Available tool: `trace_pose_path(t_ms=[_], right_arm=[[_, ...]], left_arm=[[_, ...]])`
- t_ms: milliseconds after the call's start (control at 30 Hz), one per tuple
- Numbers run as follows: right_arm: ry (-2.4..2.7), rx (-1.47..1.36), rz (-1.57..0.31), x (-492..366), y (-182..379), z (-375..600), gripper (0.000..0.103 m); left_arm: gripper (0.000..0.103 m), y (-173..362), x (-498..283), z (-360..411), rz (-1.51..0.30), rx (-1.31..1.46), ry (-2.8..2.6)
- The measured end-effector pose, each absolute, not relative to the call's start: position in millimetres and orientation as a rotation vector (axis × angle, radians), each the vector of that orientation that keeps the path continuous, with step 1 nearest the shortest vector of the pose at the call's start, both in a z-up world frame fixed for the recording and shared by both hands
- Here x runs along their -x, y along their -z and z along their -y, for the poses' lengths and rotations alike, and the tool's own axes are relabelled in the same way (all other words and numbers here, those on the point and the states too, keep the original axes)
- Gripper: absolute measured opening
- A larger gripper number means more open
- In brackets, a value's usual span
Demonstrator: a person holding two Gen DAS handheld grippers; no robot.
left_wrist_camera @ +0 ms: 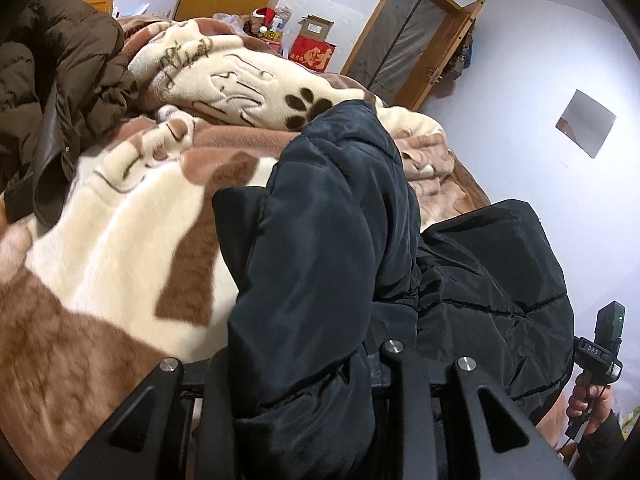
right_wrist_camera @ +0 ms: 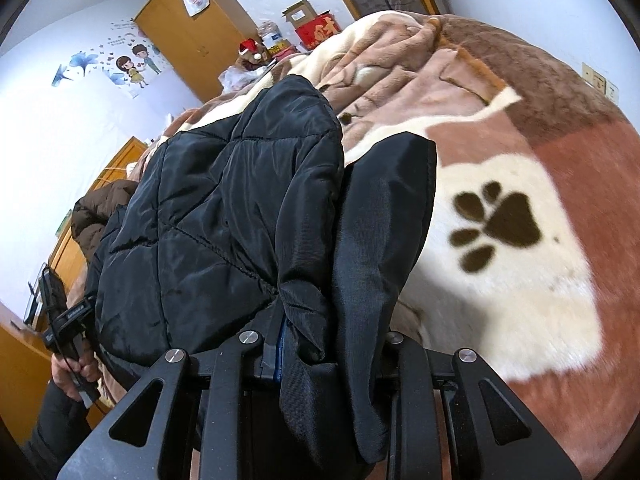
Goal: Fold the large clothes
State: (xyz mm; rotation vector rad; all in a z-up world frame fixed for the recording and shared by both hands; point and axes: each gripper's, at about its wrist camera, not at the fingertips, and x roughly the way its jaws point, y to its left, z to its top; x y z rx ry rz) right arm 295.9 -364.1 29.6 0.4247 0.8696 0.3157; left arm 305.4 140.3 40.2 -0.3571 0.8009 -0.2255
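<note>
A black quilted jacket [left_wrist_camera: 332,216] hangs lifted over the bed, bunched in thick folds. My left gripper [left_wrist_camera: 304,364] is shut on one part of it, and the fabric drapes over the fingers and hides their tips. My right gripper [right_wrist_camera: 320,344] is shut on another part of the same black jacket [right_wrist_camera: 224,208], with a smooth flap hanging over the jaws. The right gripper's handle [left_wrist_camera: 600,356], held in a hand, shows at the right edge of the left wrist view. The left gripper's handle [right_wrist_camera: 66,320], also in a hand, shows at the left edge of the right wrist view.
A cream and brown fleece blanket [right_wrist_camera: 520,208] with paw prints covers the bed [left_wrist_camera: 120,260]. A brown padded coat [left_wrist_camera: 60,80] lies heaped at the bed's far left. Beyond the bed stand a wooden wardrobe [right_wrist_camera: 192,36], red and cardboard boxes [left_wrist_camera: 312,44] and a door [left_wrist_camera: 404,36].
</note>
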Motion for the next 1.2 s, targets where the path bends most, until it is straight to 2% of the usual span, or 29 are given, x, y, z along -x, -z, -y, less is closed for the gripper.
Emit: trace_pose_path(t_ms=[300,433,533,600,667,733,800,867,1000,1200], right_arm=[[-0.345,-0.410,-0.868,-377.6,-23.5,329.0,0.026],[-0.346,-0.404,-0.895,-409.6,-2.0,317.1,0.027],[-0.331,-0.406,-0.938,-424.6,26.4,313.2,0.027],[-0.302,-0.406,-0.982,-430.1,49.3,313.4,0.029],[-0.286,-0.428,-1.019,-432.0,70.2,318.8,0.033],[-0.286,-0.457,-1.036,-430.4,78.6,324.3,0.044],[-0.270,-0.460,-1.045,-428.5,76.9,328.7,0.051],[-0.252,-0.454,-1.051,-424.8,68.1,333.2,0.054],[-0.196,-0.376,-0.985,-404.4,30.6,344.6,0.057],[-0.137,-0.267,-0.840,-393.6,-11.8,337.4,0.057]], left_arm=[[0.029,-37.0,-379.9,-175.0,-0.785,0.349,0.188],[0.030,-15.2,-409.0,-183.0,-0.798,0.338,0.167],[0.031,20.0,-426.7,-185.8,-0.841,0.339,0.137],[0.034,45.0,-430.6,-186.4,-0.871,0.336,0.106],[0.041,68.0,-430.8,-193.1,-0.892,0.374,0.083],[0.051,78.0,-429.7,-198.3,-0.894,0.404,0.071],[0.057,79.9,-428.8,-202.1,-0.905,0.416,0.064],[0.062,73.7,-425.4,-207.5,-0.922,0.439,0.047],[0.062,53.0,-413.2,-223.5,-0.916,0.488,0.034],[0.063,9.6,-401.0,-231.7,-0.759,0.490,-0.017]])
